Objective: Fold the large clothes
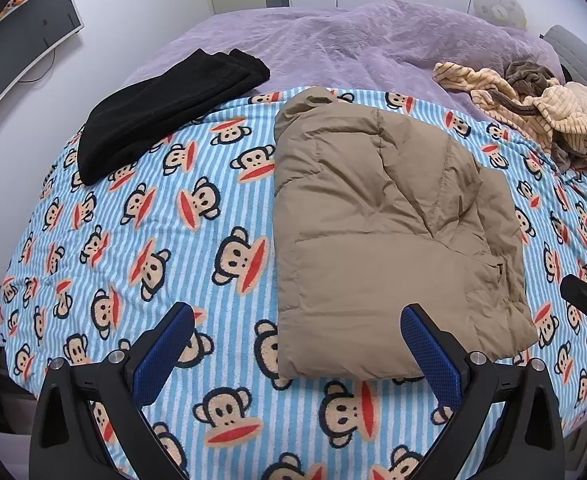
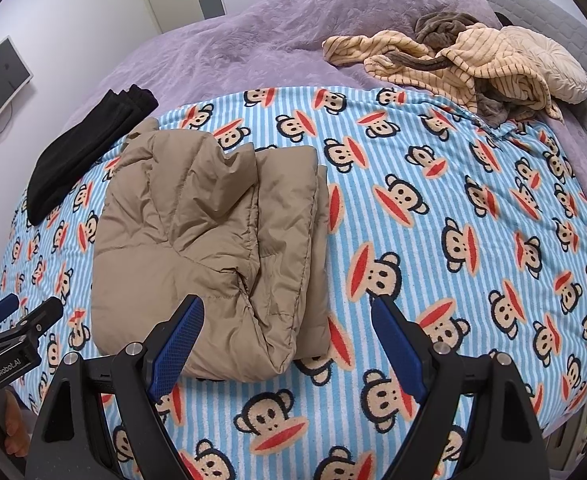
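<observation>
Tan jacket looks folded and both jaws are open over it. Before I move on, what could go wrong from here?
1. The puffy tan jacket may spring open; its top layer already sits bunched and uneven.
2. The right gripper hangs over the jacket's loose edge and could snag it.
3. The striped heap is tangled with a brown garment, so one may drag the other.
</observation>
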Demonstrator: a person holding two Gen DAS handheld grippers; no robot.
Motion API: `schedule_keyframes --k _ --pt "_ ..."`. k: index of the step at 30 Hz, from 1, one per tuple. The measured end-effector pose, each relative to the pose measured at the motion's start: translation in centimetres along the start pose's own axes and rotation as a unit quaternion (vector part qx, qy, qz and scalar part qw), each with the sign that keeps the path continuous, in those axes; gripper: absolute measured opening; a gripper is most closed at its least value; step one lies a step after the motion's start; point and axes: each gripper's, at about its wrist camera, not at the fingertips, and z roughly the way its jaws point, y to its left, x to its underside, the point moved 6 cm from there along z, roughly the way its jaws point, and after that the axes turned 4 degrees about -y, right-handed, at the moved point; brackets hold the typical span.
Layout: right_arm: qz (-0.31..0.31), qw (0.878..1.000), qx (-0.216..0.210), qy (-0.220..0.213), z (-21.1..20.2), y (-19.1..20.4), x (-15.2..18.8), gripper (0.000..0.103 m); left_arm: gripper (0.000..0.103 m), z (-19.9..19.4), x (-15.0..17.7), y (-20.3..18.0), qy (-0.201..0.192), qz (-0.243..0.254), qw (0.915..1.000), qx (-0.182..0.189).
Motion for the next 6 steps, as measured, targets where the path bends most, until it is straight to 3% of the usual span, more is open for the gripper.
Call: schedule_keyframes --k 6 --pt "0.000 1.000 -0.001 0.001 0.08 -0.09 -0.08 0.088 0.103 0.18 -0.07 -0.08 0.005 0.002 1.0000 0.002"
